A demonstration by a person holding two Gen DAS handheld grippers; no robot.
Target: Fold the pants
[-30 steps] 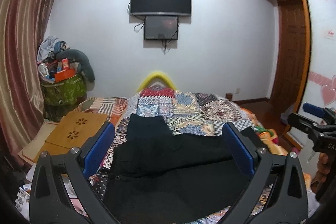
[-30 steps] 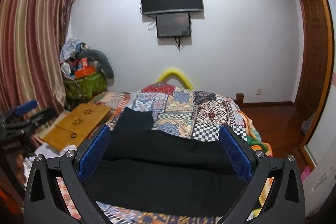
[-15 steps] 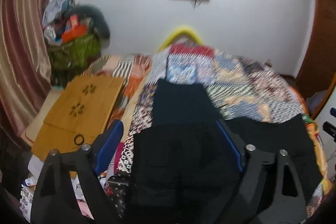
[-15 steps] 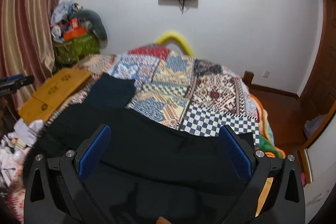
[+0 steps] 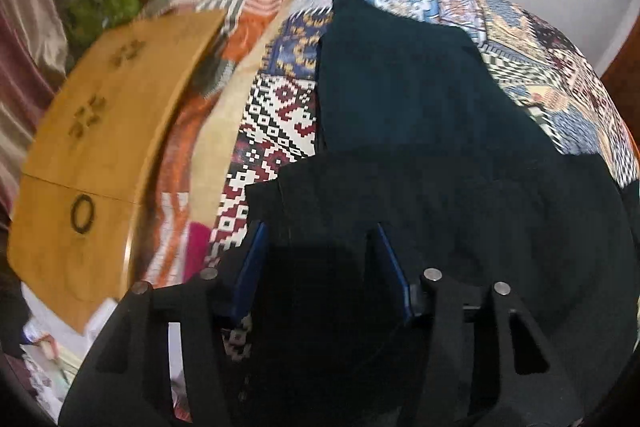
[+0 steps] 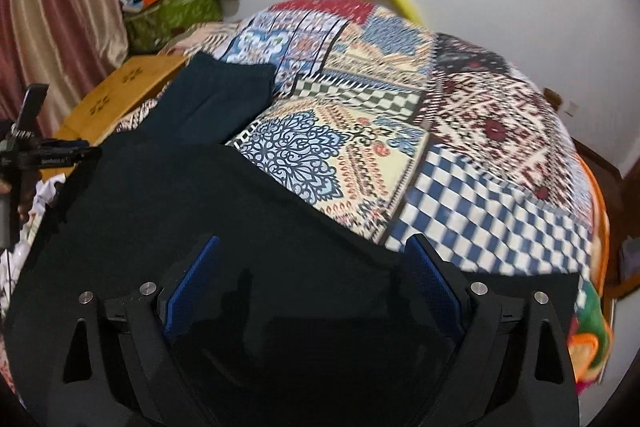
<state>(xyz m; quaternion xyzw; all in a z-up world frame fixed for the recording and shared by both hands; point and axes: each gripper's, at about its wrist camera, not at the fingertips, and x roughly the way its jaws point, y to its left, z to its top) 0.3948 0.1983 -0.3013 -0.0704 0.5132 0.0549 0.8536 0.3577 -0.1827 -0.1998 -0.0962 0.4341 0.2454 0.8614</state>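
The black pants [image 5: 460, 195] are spread on the quilted bed [image 6: 460, 155]. The left hand-held gripper [image 5: 320, 267] is seen half open over the cloth, its jaws having just been closing. The right hand-held gripper [image 6: 316, 275] is held wide, closing slightly, cloth below, nothing gripped.

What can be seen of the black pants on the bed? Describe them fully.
The black pants are dark, soft, matte cloth, lying flat on the patchwork bedspread at its near edge. One narrower part stretches away up the bed; the wider part spreads across the foreground. Both tongs, left and right, are low over this part, pads apart; contact cannot be told.
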